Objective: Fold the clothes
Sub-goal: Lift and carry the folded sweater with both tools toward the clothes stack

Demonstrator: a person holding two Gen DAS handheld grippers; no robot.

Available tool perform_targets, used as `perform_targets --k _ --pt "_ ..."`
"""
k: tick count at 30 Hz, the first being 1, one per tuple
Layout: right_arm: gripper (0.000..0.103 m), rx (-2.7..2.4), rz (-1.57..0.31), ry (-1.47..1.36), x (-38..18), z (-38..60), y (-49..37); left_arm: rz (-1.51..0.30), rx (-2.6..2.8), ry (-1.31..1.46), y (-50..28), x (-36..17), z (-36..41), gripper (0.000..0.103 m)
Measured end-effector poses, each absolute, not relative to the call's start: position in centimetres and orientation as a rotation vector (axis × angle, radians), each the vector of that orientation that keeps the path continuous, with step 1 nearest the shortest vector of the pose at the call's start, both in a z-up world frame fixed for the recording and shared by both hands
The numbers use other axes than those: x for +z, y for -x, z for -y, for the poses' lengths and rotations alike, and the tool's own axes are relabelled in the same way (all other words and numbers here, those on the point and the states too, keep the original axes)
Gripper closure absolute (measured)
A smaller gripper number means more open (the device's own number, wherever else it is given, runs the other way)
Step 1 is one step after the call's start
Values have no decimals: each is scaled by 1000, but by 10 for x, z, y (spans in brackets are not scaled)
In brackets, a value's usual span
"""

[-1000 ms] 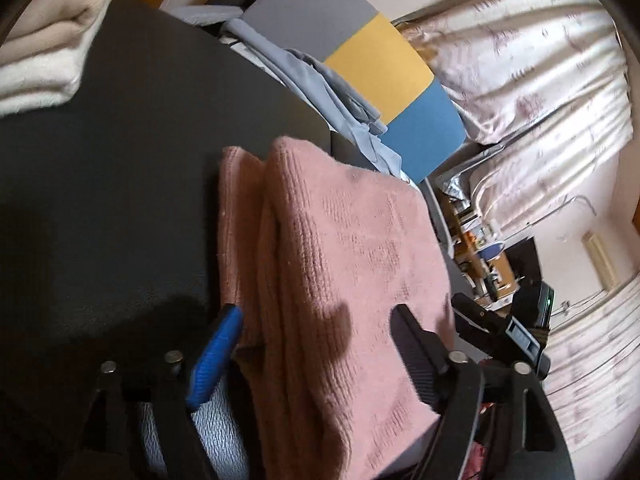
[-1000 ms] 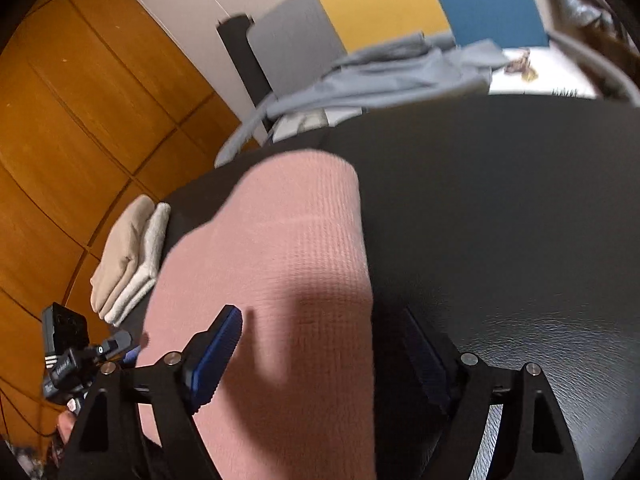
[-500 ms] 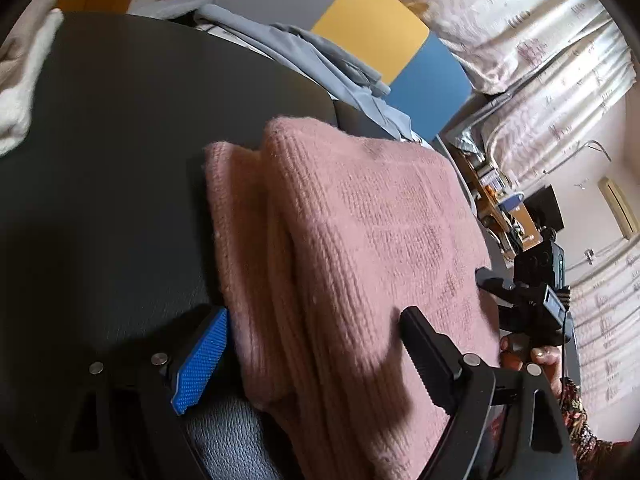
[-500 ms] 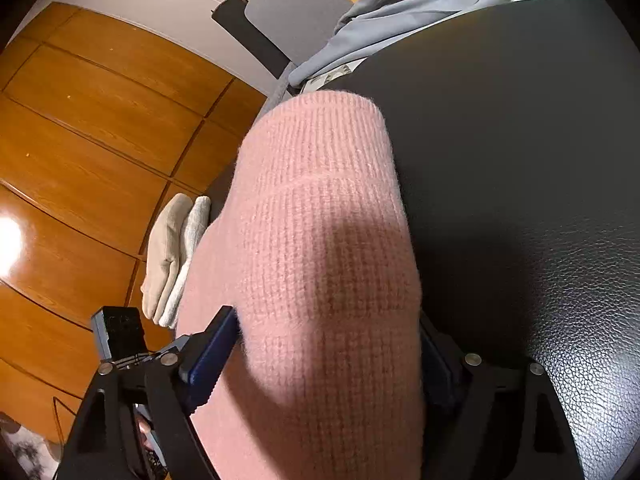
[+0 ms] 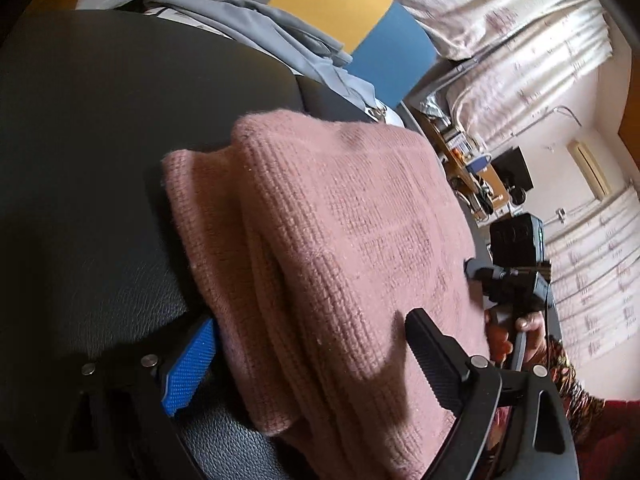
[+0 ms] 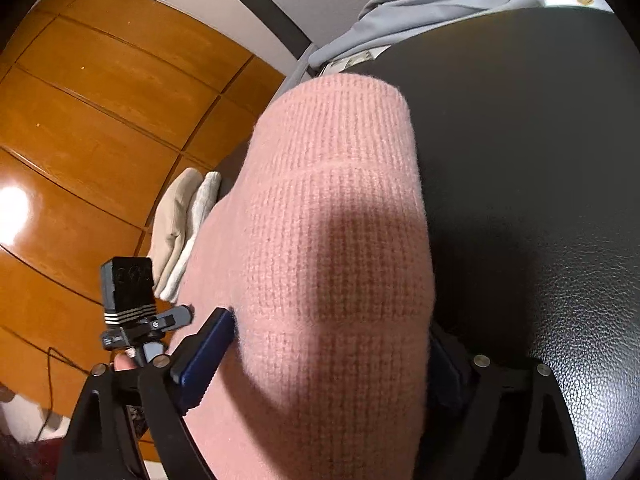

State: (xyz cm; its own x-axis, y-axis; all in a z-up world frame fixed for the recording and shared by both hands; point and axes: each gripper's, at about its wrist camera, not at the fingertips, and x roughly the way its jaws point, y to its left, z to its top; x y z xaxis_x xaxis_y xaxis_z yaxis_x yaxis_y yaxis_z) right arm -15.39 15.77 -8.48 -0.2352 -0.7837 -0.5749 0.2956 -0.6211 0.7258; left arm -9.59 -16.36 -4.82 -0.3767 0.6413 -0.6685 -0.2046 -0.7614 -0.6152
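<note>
Here is the folded pink knitted sweater [image 5: 344, 248], thick and ribbed, its fuzzy layers stacked on the black leather-grained tabletop [image 5: 100, 152]. In the left wrist view, the left hand-held gripper [image 5: 308, 364] stands wide open around the near end of the bundle: the blue ridged pad sits at the left edge of the folds, down by the tabletop, and the black pad lies on top of the knit to the right. Whether either pad is pressing, I cannot tell.

Over to the right wrist view. The right hand-held gripper [image 6: 324, 360] straddles the sweater's [image 6: 340, 240] rounded end, jaws spread wide, the wool bulging up between them and casting a soft shadow on its own ribs. The dark blue pad touches the left flank; the right finger is mostly hidden behind the knit.

Across the bundle, each view catches the other tool's boxy black camera, and a hand [image 5: 516, 332] grips the handle beneath it.

At the far edge lies a rumpled pale grey-blue garment [image 5: 280, 28]. Two folded cream and white towels [image 6: 184, 224] rest by the glossy orange wooden panelled wall [image 6: 92, 120].
</note>
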Motion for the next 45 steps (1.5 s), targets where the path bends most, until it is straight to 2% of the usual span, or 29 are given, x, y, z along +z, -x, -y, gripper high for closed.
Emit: perform_targets --k 1,6,9,13,15,17,19,22,28,34,41,45 --pt "10 -1914 642 -1298 -86 -159 155 590 2167 1328 97 -47 160 0" --pt "7 -1965 591 -1289 -83 -148 152 444 2233 1322 97 -44 141 1" --pt "11 -2002 552 -1287 -82 -143 149 433 2303 1312 92 -43 137 3" --pt "25 -2041 554 -1287 -82 -146 146 461 2373 1275 83 -43 142 30" --pt "35 -2045 584 -1283 -84 -150 144 488 2393 1270 81 -42 140 38" --pt "43 -2037 618 -1285 -83 -150 140 469 2418 1253 76 -38 134 58" --pt "49 -2055 604 -1280 -78 -145 136 470 2458 1217 69 -30 130 62" --pt "53 -2080 569 -1246 -60 -140 130 494 2492 1163 58 -18 134 64" --pt "54 -2010 442 -1156 -12 -95 131 538 2595 1012 27 29 176 64" --pt "54 -1839 340 -1038 52 14 148 590 2800 883 3 93 281 64" --pt "54 -1653 249 -947 115 207 193 599 3049 837 4 152 427 63" --pt "54 -1595 249 -935 124 298 217 689 3115 904 20 148 510 62"
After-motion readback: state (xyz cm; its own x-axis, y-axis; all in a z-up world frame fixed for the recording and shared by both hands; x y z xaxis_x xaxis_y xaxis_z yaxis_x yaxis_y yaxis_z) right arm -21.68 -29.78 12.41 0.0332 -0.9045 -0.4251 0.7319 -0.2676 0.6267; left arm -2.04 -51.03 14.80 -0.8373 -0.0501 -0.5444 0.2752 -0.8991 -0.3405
